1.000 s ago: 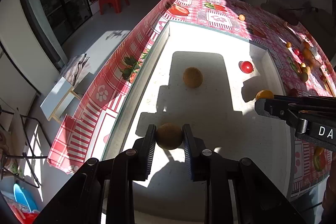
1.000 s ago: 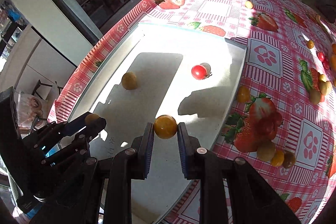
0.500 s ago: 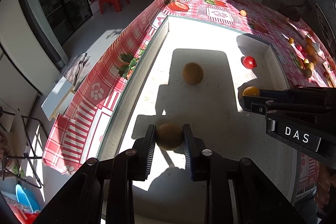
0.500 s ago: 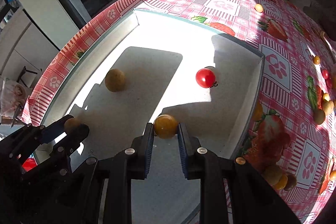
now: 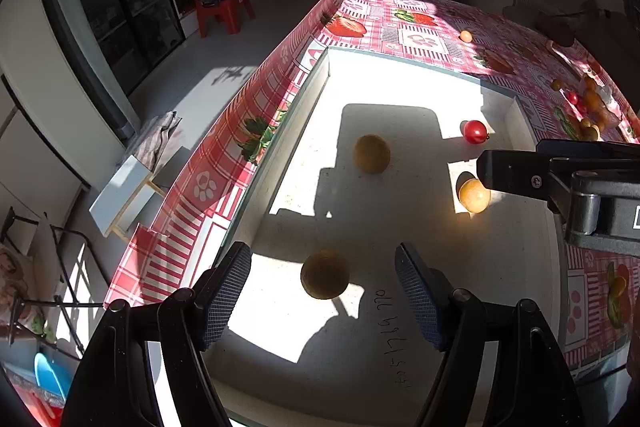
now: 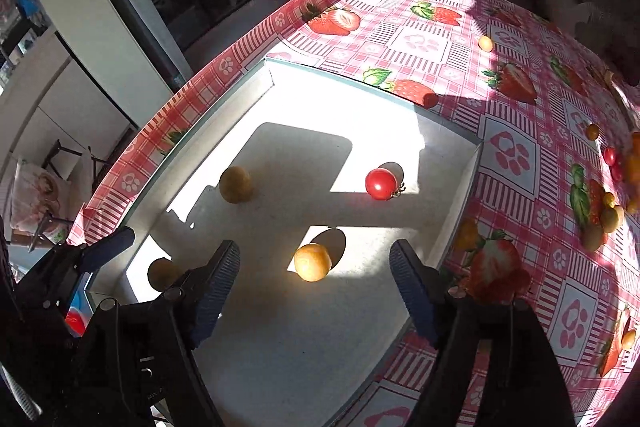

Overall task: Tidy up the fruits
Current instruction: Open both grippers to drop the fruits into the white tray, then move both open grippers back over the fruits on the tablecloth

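Observation:
A white tray [image 5: 312, 95] [image 6: 460, 227] lies on the strawberry tablecloth. My left gripper [image 5: 323, 291] is open, with a brown-yellow fruit [image 5: 325, 275] [image 6: 162, 273] lying loose on the tray floor between its pads. My right gripper [image 6: 314, 279] is open around an orange-yellow fruit [image 6: 312, 262] [image 5: 474, 195], also resting on the tray. Another brown-yellow fruit [image 5: 371, 153] [image 6: 235, 184] and a red tomato [image 5: 475, 131] [image 6: 381, 183] lie farther in the tray.
Several small fruits [image 6: 608, 203] lie in a cluster on the tablecloth to the right of the tray, and one [image 6: 485, 43] lies alone beyond it. The table's left edge [image 5: 224, 163] drops to the floor, where a red chair [image 5: 224, 3] stands.
Both grippers have opened and let go of their fruits, which now rest on the tray floor. The right gripper has moved farther over the tray.

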Tool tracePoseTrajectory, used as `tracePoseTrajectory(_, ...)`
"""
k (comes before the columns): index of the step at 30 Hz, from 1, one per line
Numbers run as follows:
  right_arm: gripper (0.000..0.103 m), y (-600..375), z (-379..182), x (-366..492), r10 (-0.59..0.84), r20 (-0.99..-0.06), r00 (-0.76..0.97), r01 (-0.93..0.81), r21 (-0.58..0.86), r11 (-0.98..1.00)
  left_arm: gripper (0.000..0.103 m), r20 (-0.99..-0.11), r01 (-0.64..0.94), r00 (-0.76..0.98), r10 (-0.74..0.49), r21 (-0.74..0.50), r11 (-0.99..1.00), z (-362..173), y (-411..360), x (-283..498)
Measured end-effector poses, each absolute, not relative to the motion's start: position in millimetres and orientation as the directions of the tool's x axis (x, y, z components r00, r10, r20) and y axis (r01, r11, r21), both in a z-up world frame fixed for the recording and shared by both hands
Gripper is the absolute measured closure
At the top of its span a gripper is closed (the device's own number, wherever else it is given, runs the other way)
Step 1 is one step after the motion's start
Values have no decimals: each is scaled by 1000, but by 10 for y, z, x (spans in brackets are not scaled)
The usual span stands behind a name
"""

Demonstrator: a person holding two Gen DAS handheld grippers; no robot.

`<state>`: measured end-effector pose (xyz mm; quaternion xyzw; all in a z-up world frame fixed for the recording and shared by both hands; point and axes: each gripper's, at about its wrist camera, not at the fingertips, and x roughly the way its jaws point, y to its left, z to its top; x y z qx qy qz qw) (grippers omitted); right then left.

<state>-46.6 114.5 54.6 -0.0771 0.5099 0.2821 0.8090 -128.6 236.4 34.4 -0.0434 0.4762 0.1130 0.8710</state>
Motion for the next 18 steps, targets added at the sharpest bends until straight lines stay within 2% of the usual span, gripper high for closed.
tracePoseTrajectory(7,22,751,712,-509,400,-843,361,-487,195,851,27,-833,-201,535,142,37,979,443,2186,-1289)
tracePoseTrajectory(18,22,-187,647,-636,336,-849,407,-348,196,917,27,-814,-57,575,75,51,997,676,1541,-1153)
